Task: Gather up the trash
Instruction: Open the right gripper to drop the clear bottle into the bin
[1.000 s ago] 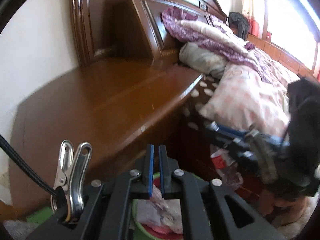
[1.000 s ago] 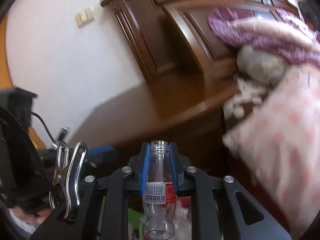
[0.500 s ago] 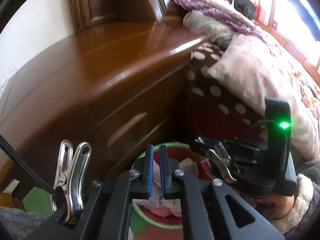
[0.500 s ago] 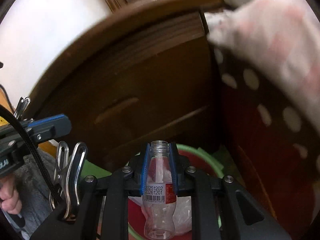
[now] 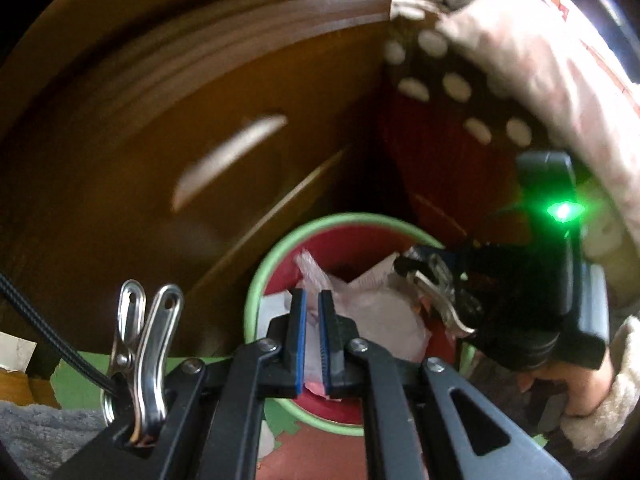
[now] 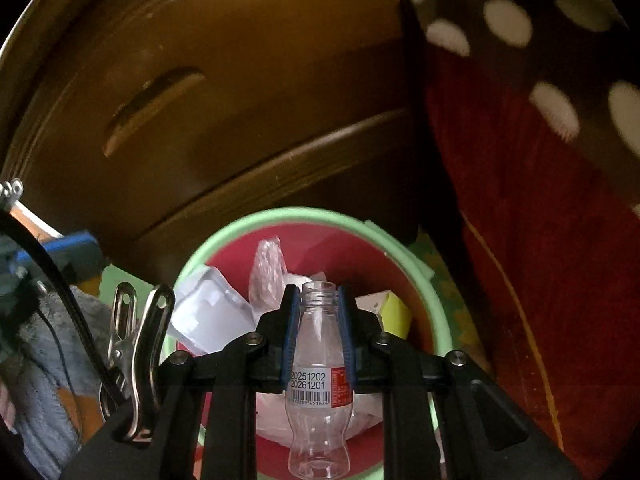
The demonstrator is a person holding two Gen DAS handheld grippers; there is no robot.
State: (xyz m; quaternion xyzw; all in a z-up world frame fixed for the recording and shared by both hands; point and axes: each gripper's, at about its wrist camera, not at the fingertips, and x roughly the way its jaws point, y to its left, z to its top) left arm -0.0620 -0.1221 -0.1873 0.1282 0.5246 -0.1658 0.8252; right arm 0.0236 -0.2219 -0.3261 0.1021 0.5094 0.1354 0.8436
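Observation:
A round bin with a green rim (image 5: 256,280) (image 6: 280,214) and red inside stands on the floor against the nightstand, partly filled with wrappers and packaging. My right gripper (image 6: 317,292) is shut on the neck of a clear, uncapped plastic bottle (image 6: 320,420) with a red and white label, and holds it over the bin. In the left wrist view, the right gripper (image 5: 404,264) reaches over the bin's right rim. My left gripper (image 5: 313,300) hangs above the bin's near side. Its pads are nearly together on a thin pale pink wrapper (image 5: 313,344). The left gripper's blue pad (image 6: 68,244) shows left of the bin.
A dark wooden nightstand drawer (image 5: 228,160) (image 6: 152,108) rises behind the bin. The red bed side (image 6: 540,240) and a spotted dark sheet (image 6: 500,20) close in on the right. Green floor mat (image 5: 80,372) and grey cloth (image 6: 40,360) lie left. A hand in a fluffy sleeve (image 5: 600,400) holds the right gripper.
Both grippers have come down from nightstand-top height and tipped downward, so the bin now fills the lower middle of both views. The bottle stays gripped throughout.

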